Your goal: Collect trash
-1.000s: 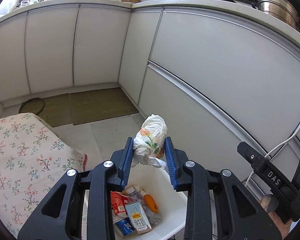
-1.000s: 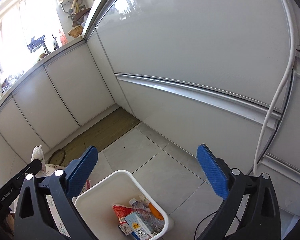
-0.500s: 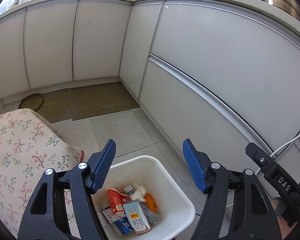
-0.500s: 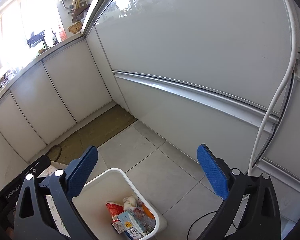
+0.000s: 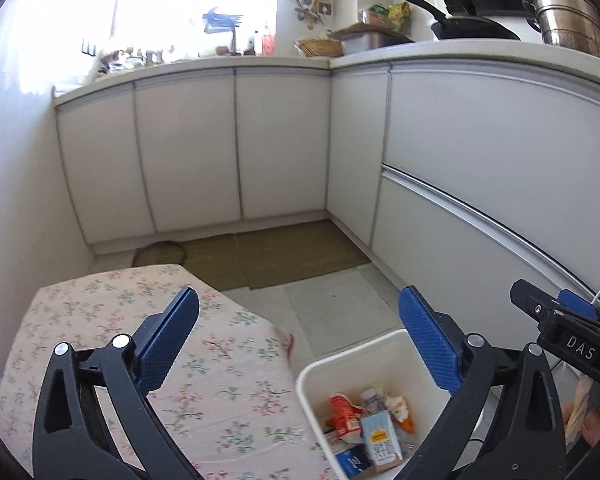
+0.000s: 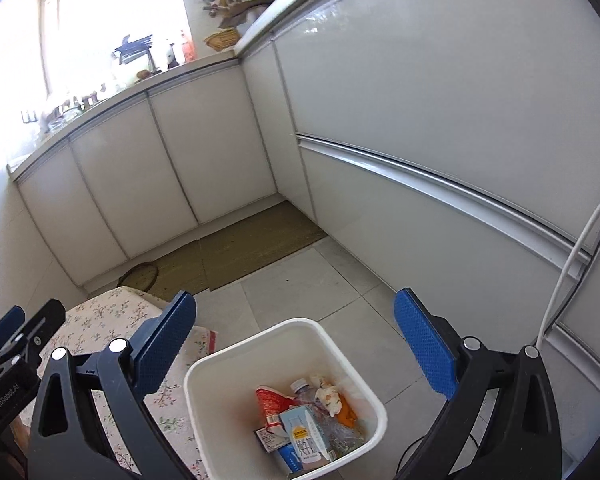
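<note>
Blue-padded fingers on the left gripper and the right gripper are spread wide, holding nothing. At about five o'clock from the left one, the white bin holds a crumpled tissue, carton and bottle. Best swing toward the flowered worktop, staying spread, to look for more trash.

Black gripper, blue ribbed pads
</note>
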### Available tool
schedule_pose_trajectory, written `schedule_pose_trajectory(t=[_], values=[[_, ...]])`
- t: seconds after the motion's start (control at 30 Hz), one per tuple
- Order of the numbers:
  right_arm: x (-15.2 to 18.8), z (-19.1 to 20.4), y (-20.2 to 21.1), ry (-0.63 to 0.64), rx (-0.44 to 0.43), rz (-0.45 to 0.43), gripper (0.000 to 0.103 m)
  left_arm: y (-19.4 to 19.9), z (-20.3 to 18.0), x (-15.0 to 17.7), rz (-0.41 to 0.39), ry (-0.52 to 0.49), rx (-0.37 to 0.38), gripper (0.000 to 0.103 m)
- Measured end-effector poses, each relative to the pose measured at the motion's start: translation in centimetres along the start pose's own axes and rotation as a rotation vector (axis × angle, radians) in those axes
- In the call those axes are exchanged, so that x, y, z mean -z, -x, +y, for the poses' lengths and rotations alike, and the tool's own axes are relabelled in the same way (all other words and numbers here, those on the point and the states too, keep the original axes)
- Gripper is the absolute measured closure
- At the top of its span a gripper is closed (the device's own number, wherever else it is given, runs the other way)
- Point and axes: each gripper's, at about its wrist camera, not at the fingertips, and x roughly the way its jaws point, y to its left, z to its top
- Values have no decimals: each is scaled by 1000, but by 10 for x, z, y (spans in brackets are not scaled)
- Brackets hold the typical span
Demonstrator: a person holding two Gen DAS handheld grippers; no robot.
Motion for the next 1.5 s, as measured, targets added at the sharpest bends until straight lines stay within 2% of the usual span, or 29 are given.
schedule_pose_trajectory(t=[0.17, 0.27, 0.37, 0.4, 0.5, 0.63, 0.97, 1.5], values=[[21, 67, 30, 83, -94, -47, 6, 46, 57, 5, -19, 30, -136, 7], [38, 103, 50, 131, -113, -86, 6, 64, 89, 10, 18, 48, -176, 7], [57, 136, 71, 204, -88, -148, 6, 80, 113, 18, 62, 48, -327, 7], [63, 146, 78, 226, -104, -168, 6, 87, 119, 21, 68, 51, -341, 7], [74, 163, 87, 248, -145, -153, 6, 100, 142, 32, 94, 98, -325, 7], [83, 177, 85, 245, -168, -70, 6, 114, 158, 43, 102, 133, -327, 7], [90, 187, 72, 238, -203, 2, 6, 113, 170, 51, 139, 157, -297, 7], [96, 197, 58, 267, -207, 13, 6, 102, 180, 56, 176, 181, -279, 7]])
